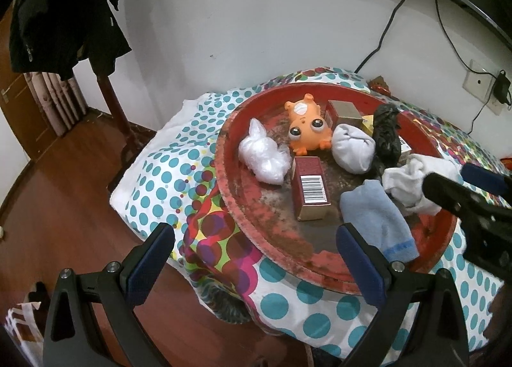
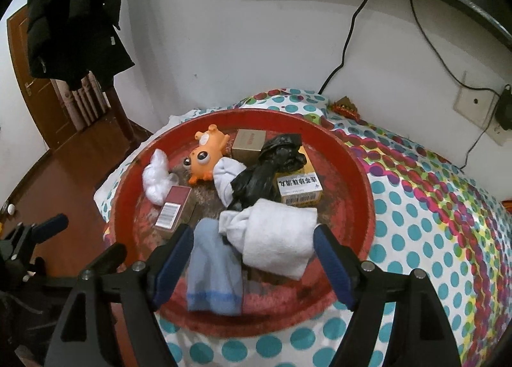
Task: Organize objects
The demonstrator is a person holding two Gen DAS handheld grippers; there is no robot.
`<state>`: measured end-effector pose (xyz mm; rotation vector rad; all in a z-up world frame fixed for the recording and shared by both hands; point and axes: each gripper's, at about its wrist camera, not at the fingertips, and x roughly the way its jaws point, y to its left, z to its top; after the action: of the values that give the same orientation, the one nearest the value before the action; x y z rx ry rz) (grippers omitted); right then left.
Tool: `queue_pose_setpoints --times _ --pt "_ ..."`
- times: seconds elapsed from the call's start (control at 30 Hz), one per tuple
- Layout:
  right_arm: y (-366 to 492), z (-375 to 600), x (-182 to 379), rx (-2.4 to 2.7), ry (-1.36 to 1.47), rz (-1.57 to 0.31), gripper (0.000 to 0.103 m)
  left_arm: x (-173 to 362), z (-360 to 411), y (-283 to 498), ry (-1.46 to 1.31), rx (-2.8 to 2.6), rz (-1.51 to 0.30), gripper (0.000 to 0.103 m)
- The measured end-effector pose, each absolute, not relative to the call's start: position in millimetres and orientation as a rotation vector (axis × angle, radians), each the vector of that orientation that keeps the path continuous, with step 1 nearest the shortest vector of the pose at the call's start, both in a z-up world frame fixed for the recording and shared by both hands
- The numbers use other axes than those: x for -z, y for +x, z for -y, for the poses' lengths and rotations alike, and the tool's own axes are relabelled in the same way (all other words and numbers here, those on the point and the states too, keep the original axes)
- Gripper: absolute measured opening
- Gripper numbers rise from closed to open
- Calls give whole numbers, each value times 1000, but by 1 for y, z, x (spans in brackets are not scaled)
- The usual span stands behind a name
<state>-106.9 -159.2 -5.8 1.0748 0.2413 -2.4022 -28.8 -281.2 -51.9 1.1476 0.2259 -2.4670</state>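
A round red tray [image 1: 224, 175] [image 2: 358, 181] on a dotted cloth holds an orange toy [image 1: 308, 125] [image 2: 203, 155], a red barcode box [image 1: 310, 191] [image 2: 172, 211], a white plastic bag [image 1: 264, 155] [image 2: 156, 179], a balled white sock [image 1: 352, 149], a black bag [image 1: 387, 133] [image 2: 272, 165], a gold box [image 1: 344, 112] [image 2: 249, 142], a yellow box [image 2: 299, 189], a blue sock [image 1: 376, 216] [image 2: 214, 271] and a white sock [image 1: 412, 181] [image 2: 278, 235]. My left gripper [image 1: 256, 245] is open over the tray's near-left rim. My right gripper [image 2: 254, 248] is open around the white and blue socks.
The dotted cloth [image 2: 432, 207] covers the table. A black jacket [image 1: 64, 14] hangs on a wooden stand at the left. Cables and a wall socket [image 1: 480, 82] are at the right. A wooden floor [image 1: 64, 175] lies to the left.
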Motion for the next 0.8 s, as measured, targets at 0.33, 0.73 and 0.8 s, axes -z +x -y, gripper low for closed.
queue_pose_setpoints --times 0.33,0.73,0.8 --pt "-74 146 8 2444 1159 -335 80 48 272 -30 1151 2489 -208 101" --pt "-65 133 19 2416 1217 -246 80 48 263 -32 1162 2501 -175 101" --pt "-65 133 19 2413 1218 -244 80 48 262 -32 1167 2503 -176 101"
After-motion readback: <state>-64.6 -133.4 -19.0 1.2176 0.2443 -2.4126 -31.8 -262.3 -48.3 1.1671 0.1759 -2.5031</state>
